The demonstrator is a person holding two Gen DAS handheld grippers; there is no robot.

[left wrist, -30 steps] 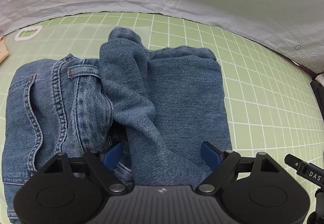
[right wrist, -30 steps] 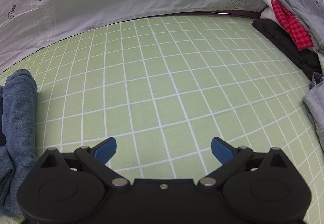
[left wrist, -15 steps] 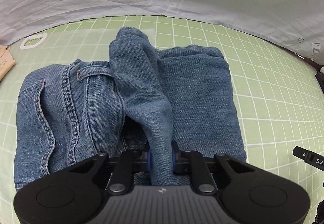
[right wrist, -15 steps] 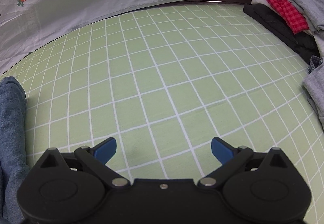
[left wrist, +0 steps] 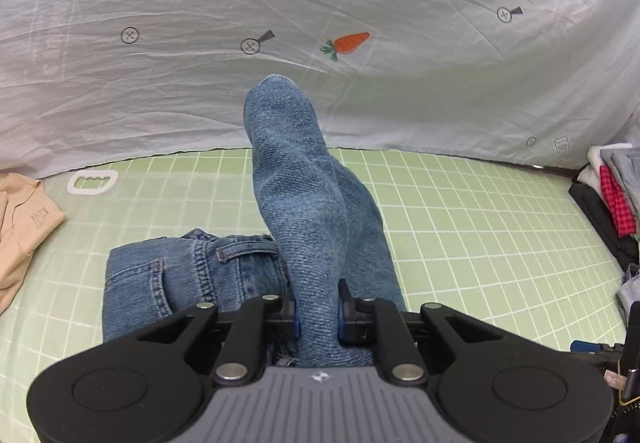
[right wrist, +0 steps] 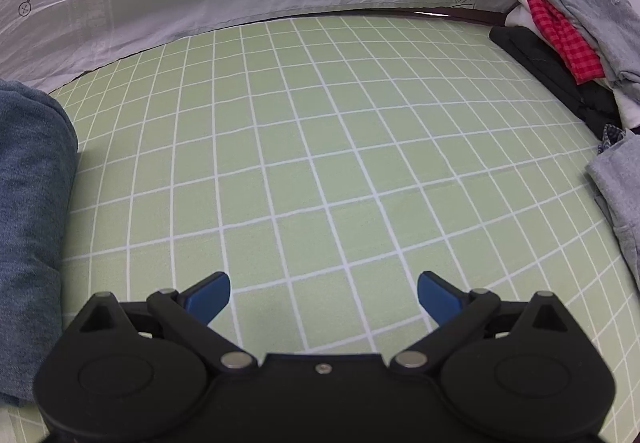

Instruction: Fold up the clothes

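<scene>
A pair of blue jeans (left wrist: 176, 283) lies folded on the green grid mat (left wrist: 460, 227). My left gripper (left wrist: 318, 313) is shut on a thick fold of a jeans leg (left wrist: 296, 179), which rises from the jaws and stands up against the white sheet behind. The waistband with belt loop and pocket stitching rests on the mat to the left of the jaws. In the right wrist view the same jeans (right wrist: 32, 203) fill the left edge. My right gripper (right wrist: 324, 295) hovers open above the bare mat (right wrist: 320, 147), with nothing between its blue pads.
A beige garment (left wrist: 20, 231) lies at the left edge, with a white plastic tag (left wrist: 92, 182) beside it. A stack of grey, red-checked, white and black clothes (right wrist: 568, 39) sits at the right, with a grey garment (right wrist: 620, 199) nearer. A white carrot-print sheet (left wrist: 320, 23) backs the mat.
The left jaws closed on the jeans leg fold, then rose and tipped up, lifting the fold clear of the pile. The right gripper drifted sideways a little and stayed open.
</scene>
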